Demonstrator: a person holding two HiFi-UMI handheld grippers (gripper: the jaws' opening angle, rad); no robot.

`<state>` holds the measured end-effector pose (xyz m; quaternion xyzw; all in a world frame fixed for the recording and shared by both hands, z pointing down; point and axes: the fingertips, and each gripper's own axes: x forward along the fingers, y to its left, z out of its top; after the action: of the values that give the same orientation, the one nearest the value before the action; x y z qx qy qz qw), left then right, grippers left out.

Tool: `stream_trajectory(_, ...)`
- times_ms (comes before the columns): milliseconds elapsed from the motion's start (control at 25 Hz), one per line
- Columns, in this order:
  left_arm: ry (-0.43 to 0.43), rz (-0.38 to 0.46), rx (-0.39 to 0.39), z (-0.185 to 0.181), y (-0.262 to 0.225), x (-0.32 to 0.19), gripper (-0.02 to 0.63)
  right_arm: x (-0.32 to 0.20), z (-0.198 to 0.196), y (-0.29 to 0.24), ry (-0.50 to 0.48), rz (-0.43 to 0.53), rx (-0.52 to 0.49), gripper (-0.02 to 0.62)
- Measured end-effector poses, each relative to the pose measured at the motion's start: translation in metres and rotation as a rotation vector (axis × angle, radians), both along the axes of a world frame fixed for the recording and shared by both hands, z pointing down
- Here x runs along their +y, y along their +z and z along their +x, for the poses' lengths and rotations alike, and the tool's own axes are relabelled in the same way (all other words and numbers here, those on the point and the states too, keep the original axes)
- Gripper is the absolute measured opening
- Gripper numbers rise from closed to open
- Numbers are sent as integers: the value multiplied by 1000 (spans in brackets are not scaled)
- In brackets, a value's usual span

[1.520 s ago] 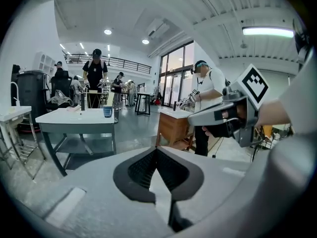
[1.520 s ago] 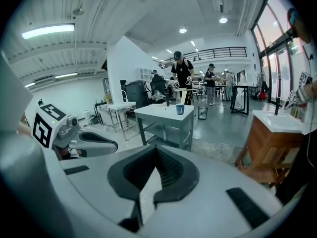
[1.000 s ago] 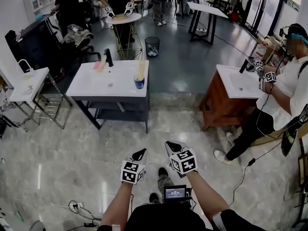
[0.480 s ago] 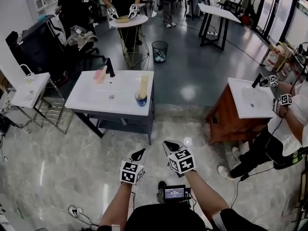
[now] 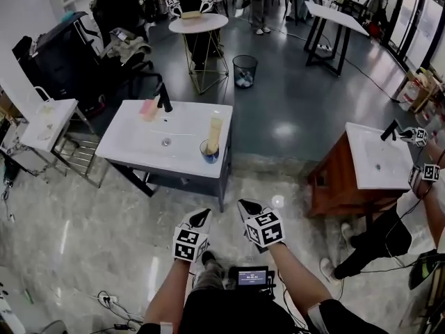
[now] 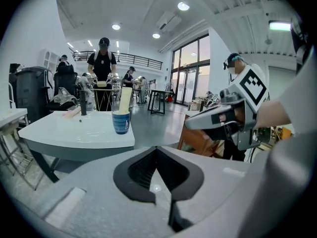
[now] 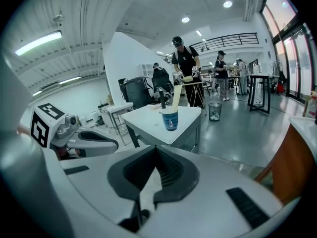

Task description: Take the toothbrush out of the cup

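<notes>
A blue cup (image 5: 209,152) stands at the near right corner of a white basin counter (image 5: 139,145), with a tall cream toothbrush (image 5: 215,129) upright in it. Both grippers hover over the floor, well short of the counter and apart from the cup. In the head view my left gripper (image 5: 201,219) and right gripper (image 5: 248,209) point toward the counter. The left gripper view shows its jaws (image 6: 157,148) shut and empty, with the cup (image 6: 121,122) and toothbrush (image 6: 125,99) far ahead. The right gripper (image 7: 156,148) is also shut and empty, facing the cup (image 7: 170,119).
A black tap (image 5: 164,97) and a pink item (image 5: 148,108) sit at the counter's back. A wooden basin cabinet (image 5: 334,186) with a person (image 5: 375,239) beside it stands at right. A small white table (image 5: 49,120) is at left, a bin (image 5: 244,70) behind.
The counter with the cup has come nearer and lower in the head view as both grippers travelled forward toward it. Both stay shut.
</notes>
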<state>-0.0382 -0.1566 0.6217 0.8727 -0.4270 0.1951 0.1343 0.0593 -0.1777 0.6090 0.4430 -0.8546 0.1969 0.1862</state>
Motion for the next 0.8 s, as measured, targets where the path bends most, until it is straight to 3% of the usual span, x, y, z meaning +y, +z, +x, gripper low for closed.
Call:
stream_trajectory(320, 18, 1, 13, -13, 3, -71, 9, -64, -12, 3, 21, -7, 1, 9)
stream_trajectory(800, 122, 24, 33, -31, -14, -201, 9, -179, -29, -12, 123, 5, 10, 9)
